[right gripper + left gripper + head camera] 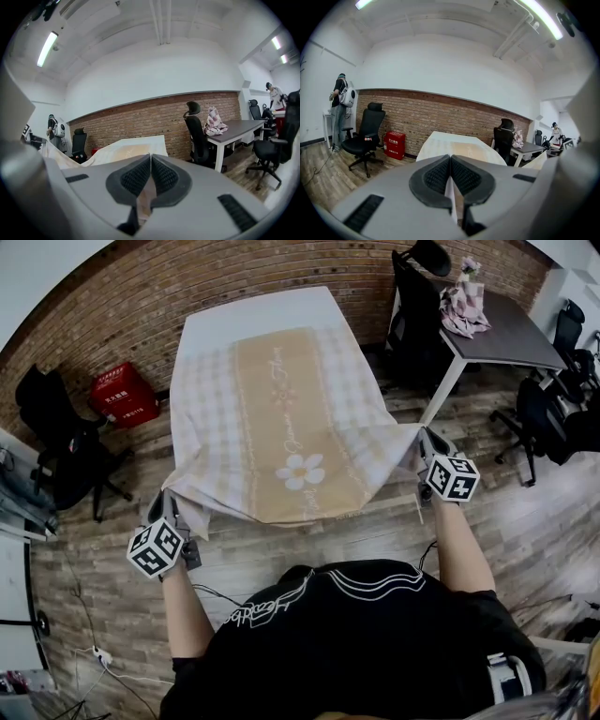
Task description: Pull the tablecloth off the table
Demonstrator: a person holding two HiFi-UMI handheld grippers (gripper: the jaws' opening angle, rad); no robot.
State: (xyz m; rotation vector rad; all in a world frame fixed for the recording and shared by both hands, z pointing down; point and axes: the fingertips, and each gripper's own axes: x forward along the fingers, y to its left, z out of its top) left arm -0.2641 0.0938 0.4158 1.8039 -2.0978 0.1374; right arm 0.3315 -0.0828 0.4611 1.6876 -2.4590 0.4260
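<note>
A beige checked tablecloth [281, 418] with a tan middle band and a daisy print lies over the white table [253, 310], its near edge lifted off and stretched toward me. My left gripper [169, 505] is shut on the cloth's near left corner. My right gripper [424, 439] is shut on the near right corner. In the left gripper view the jaws [451, 161] pinch a thin fold of tablecloth [452, 199]. The right gripper view shows the jaws [150, 161] pressed on a fold of tablecloth [146, 194], with more of the cloth [126, 152] behind.
A brick wall [141, 296] runs behind the table. A red box [124, 395] and a black office chair [56, 446] stand at the left. At the right are a dark desk [506, 329] with black chairs [412, 310]. A person [340, 101] stands far left.
</note>
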